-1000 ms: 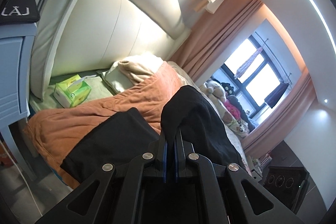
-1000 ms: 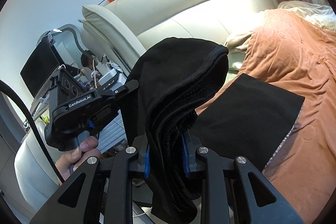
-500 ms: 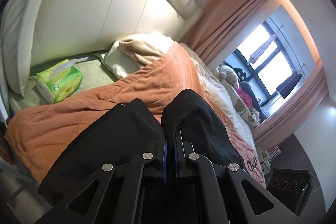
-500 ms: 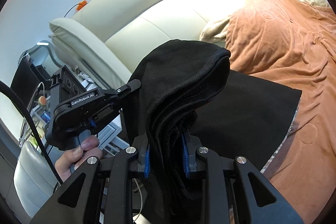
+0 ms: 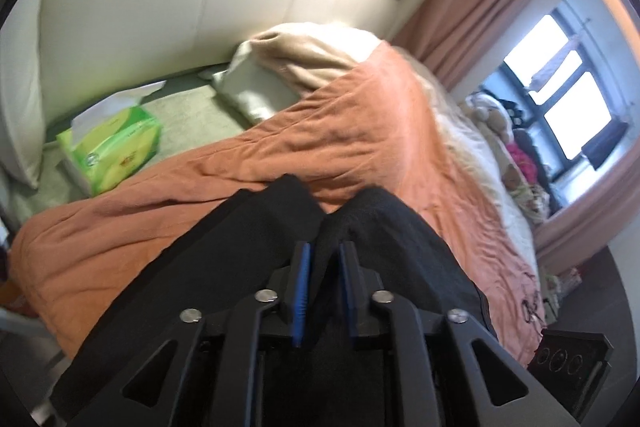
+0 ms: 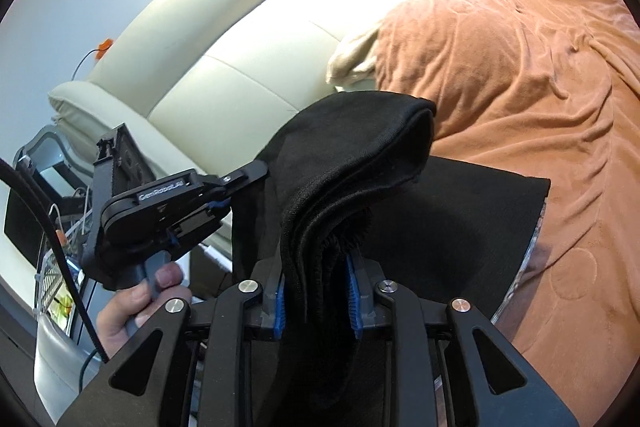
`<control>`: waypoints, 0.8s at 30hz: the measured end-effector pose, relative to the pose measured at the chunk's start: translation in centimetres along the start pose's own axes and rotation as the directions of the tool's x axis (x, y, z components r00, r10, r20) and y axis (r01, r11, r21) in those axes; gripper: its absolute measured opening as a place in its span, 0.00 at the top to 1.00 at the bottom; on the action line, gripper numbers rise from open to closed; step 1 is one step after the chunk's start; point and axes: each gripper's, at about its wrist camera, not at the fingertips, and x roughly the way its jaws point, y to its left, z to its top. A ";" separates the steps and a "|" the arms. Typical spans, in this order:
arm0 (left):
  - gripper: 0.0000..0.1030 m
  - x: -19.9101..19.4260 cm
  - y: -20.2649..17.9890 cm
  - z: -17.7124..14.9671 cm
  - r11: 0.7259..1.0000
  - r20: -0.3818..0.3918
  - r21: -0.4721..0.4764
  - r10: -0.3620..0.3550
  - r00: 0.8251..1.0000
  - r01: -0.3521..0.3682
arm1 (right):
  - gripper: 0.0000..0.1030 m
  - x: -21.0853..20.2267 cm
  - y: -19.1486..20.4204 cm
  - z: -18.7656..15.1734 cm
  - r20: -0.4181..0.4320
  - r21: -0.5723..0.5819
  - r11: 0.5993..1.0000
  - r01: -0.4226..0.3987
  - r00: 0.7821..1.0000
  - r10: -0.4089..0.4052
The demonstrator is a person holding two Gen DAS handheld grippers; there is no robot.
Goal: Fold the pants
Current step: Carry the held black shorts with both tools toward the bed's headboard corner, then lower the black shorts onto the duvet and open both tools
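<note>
The black pants (image 5: pixel 384 239) are held up over the orange blanket (image 5: pixel 280 155) on the bed. My left gripper (image 5: pixel 325 267) is shut on a bunched edge of the pants; the rest drapes down left and right of the fingers. My right gripper (image 6: pixel 318 287) is shut on a thick folded edge of the pants (image 6: pixel 360 155), which arches above the fingers. A flat panel of the pants (image 6: pixel 460 227) hangs to the right over the blanket (image 6: pixel 520 67). The left gripper (image 6: pixel 256 173) also shows in the right wrist view, pinching the cloth's left side.
A green tissue box (image 5: pixel 112 143) sits on the sheet near the cream headboard (image 5: pixel 160 7). Pillows (image 5: pixel 304 67) lie at the bed's head. Plush toys (image 5: pixel 492 111) line the window side. A bedside stand with clutter (image 6: pixel 52 227) is at the left.
Both grippers have carried the pants forward and lower over the bed. The blanket and tissue box now look closer. Both grips are unchanged.
</note>
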 end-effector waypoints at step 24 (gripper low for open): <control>0.50 -6.0 1.4 -7.8 1.000 0.005 0.007 0.012 1.000 -0.012 | 0.62 -0.6 -2.5 3.2 -0.028 -0.012 0.955 0.296 0.955 -0.296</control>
